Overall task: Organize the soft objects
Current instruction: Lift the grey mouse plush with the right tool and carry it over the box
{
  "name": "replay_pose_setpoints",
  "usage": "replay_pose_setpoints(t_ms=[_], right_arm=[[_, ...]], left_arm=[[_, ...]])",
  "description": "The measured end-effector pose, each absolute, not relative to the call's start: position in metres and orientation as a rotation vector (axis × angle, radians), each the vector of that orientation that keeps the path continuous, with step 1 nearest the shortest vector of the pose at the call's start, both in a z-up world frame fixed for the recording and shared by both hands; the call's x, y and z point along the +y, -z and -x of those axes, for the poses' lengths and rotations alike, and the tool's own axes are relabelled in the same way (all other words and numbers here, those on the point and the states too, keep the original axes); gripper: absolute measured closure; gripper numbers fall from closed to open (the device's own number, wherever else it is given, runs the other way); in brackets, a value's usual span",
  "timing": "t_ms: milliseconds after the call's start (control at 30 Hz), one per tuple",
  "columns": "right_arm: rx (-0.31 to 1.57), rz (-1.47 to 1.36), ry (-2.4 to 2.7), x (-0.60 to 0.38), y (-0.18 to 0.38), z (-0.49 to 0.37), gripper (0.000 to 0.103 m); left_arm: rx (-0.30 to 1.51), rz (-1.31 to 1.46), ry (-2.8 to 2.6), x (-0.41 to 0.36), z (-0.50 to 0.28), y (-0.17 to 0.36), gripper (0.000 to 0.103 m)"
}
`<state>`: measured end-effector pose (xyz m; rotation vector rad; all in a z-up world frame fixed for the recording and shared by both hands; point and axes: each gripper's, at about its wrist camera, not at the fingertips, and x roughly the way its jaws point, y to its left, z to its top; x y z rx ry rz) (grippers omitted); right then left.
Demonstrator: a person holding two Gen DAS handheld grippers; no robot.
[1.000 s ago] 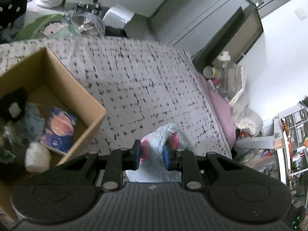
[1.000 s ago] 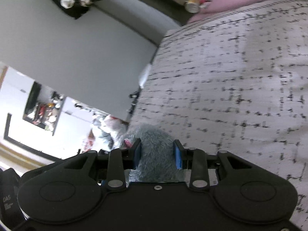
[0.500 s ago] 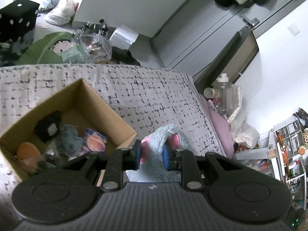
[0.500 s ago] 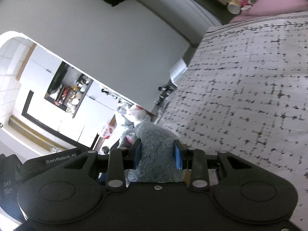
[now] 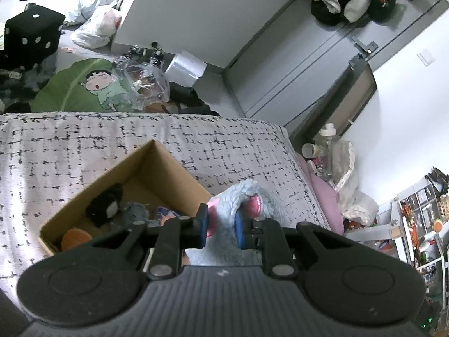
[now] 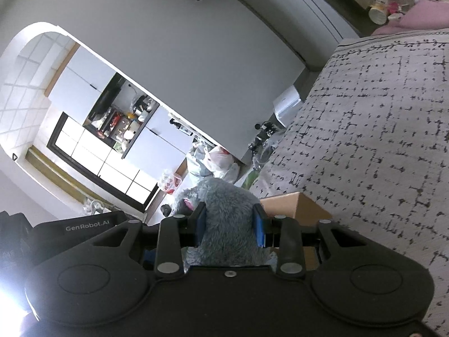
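fingers (image 6: pixel 200 224) pinch grey plush (image 6: pixel 227 219) — neighbouring gripper body (image 6: pixel 87 226) reads "genrobot.ai".

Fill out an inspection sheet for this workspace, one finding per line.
Surface: bed cover, grey-white with black dashes.
Job's things: cardboard box on the cover, several soft toys inside; blue plush toy gripped.
Clutter: bottle and cup beside the bed; bags on the floor.
Grippers: left gripper and right gripper both shut on plush.
Cables: nothing seen.
Surroundings: black dice cube, grey wall.
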<state>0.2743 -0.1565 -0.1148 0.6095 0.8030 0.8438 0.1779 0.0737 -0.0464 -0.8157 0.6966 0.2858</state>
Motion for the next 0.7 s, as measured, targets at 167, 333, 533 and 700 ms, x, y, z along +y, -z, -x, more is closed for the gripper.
replay_pose_setpoints(t_ms=[167, 333, 533, 700], right_arm=[[0.778, -0.571, -0.844, -0.140, 0.115, -0.269, 0.069], [0.766, -0.533, -0.849, -0.124, 0.116, -0.270, 0.069], [0.794, -0.517, -0.846, -0.108, 0.126, -0.275, 0.069], [0.816, -0.517, -0.836, -0.098, 0.134, -0.279, 0.067]], left_arm=[[0.691, 0.826, -0.295, 0.089, -0.173, 0.054, 0.089], [0.688, 0.810, -0.306, 0.102, -0.173, 0.058, 0.090], [0.705, 0.817, -0.327, 0.116, -0.180, 0.070, 0.090], [0.723, 0.825, -0.332, 0.125, -0.185, 0.081, 0.090]])
